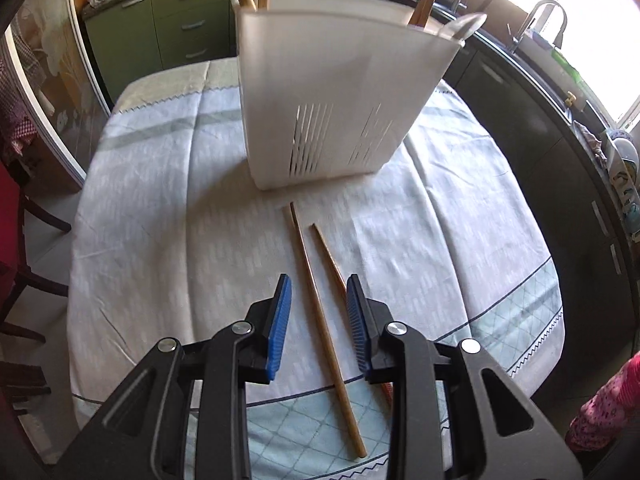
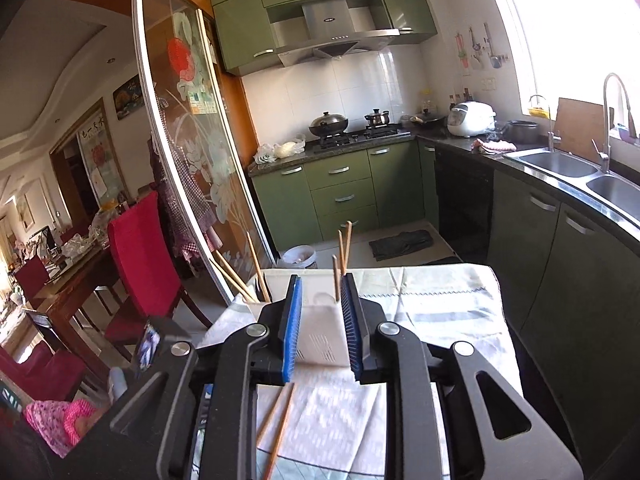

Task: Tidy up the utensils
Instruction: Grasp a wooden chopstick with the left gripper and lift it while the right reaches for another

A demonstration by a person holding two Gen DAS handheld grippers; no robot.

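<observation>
Two chopsticks [image 1: 320,300] lay on the cloth [image 1: 160,220] before the holder [image 1: 332,100]. The left gripper [image 1: 318,312] hovered over them, spread and empty; the right gripper [image 2: 320,320] was likewise released. Next, probably: lower, pinch one.

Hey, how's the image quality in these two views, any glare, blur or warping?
Left wrist view: the white utensil holder is motion-blurred along its top edge, the window at upper right is blown out, and fisheye bends the table's edges. Right wrist view: the window glares white, the sliding glass door bows, and the chopsticks on the cloth look soft.
</observation>
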